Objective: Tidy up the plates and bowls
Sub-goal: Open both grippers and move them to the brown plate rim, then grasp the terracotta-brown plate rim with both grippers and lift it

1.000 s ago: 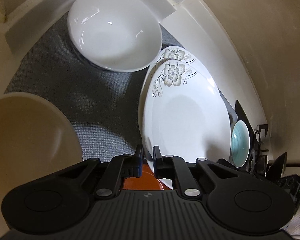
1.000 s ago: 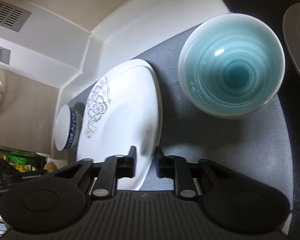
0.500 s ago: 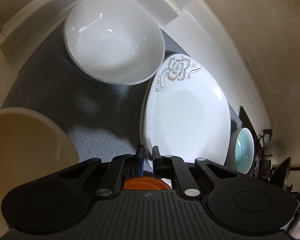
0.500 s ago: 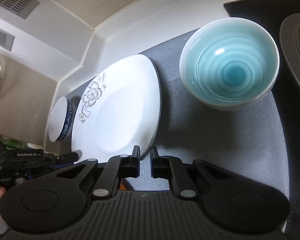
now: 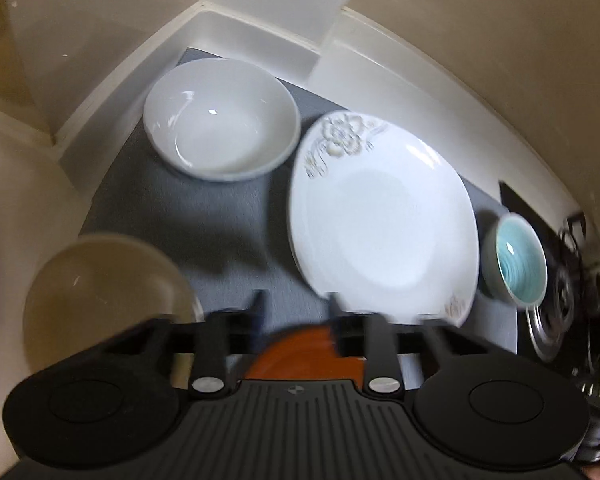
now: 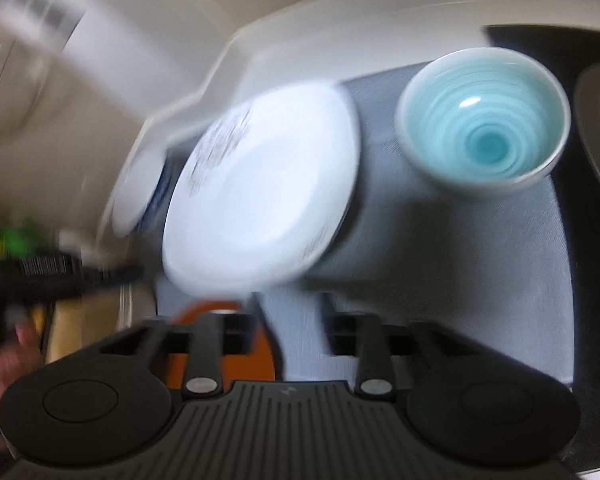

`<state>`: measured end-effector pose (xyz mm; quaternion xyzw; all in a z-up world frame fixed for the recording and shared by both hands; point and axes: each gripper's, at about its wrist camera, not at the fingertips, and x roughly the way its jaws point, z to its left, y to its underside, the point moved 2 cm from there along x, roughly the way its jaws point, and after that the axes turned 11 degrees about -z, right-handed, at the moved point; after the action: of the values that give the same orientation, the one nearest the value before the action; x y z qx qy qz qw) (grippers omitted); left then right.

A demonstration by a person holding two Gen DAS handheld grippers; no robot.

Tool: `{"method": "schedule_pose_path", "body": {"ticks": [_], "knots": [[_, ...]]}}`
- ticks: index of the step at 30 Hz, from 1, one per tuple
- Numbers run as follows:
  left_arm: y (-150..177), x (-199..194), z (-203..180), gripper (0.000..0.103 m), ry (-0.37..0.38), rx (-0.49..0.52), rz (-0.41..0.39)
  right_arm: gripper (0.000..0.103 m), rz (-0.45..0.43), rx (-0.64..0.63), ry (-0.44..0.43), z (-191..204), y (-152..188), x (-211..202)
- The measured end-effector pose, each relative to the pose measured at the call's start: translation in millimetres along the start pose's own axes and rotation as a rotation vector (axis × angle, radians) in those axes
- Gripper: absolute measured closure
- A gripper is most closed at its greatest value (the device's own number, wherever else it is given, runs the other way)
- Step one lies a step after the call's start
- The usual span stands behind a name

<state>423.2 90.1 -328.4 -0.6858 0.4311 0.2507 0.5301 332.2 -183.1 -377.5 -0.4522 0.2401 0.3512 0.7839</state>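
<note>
A white flowered plate [image 5: 384, 220] lies on the grey mat [image 5: 204, 216], also in the right wrist view [image 6: 260, 200]. A white bowl [image 5: 224, 120] sits behind it to the left. A cream bowl [image 5: 104, 284] is at the near left. A teal bowl [image 5: 518, 264] stands to the plate's right, large in the right wrist view [image 6: 484, 124]. An orange plate [image 5: 304, 356] lies under my left gripper [image 5: 296, 304], which is open and empty. My right gripper [image 6: 292, 312] is open and empty, above the mat near the flowered plate's edge. Both views are blurred.
A white ledge and wall corner [image 5: 260, 36] bound the mat at the back. A black stove with a burner [image 5: 568, 292] lies to the right, past the teal bowl. The other gripper and a hand [image 6: 16, 280] show at the left of the right wrist view.
Both grippers have opened and pulled back up from the flowered plate, which now lies flat on the mat. More of the orange plate shows under the left gripper.
</note>
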Motion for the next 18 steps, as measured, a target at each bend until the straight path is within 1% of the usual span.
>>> {"method": "schedule_pose_path", "body": {"ticks": [2,4,6,7,8,9,10,11,14,16,17,18], "knots": [[11,-7,-5,0.048,0.007,0.015,-0.003,0.047,0.036,-0.052,-0.018,9,14,1],[22,-10,-11,0.045,0.01,0.027,0.014,0.047,0.07,-0.088,-0.02,16,24,8],[33,-14,-15,0.039,-0.004,0.039,0.022,0.047,0.091,-0.115,-0.005,22,32,17],[38,-16,-16,0.039,-0.004,0.044,0.025,0.052,0.091,-0.133,0.011,23,35,20],[44,-19,-17,0.039,0.005,0.052,0.034,0.073,0.089,-0.158,0.028,25,37,22],[49,-22,-19,0.039,0.012,0.06,0.041,0.086,0.09,-0.181,0.037,24,39,23],[54,-24,-19,0.039,0.008,0.069,0.042,0.095,0.087,-0.196,0.04,24,39,23],[59,-26,-19,0.039,-0.004,0.078,0.04,0.098,0.077,-0.206,0.044,22,39,21],[72,-29,-14,0.039,-0.031,0.115,0.034,0.099,0.048,-0.204,0.088,13,35,10],[80,-25,-10,0.04,-0.029,0.097,0.057,0.099,0.042,-0.167,0.101,1,34,3],[83,-21,-7,0.042,-0.024,0.083,0.074,0.099,0.039,-0.161,0.111,-4,33,-2],[87,-16,-7,0.048,-0.023,0.074,0.094,0.099,0.036,-0.162,0.12,-7,34,-6]]}}
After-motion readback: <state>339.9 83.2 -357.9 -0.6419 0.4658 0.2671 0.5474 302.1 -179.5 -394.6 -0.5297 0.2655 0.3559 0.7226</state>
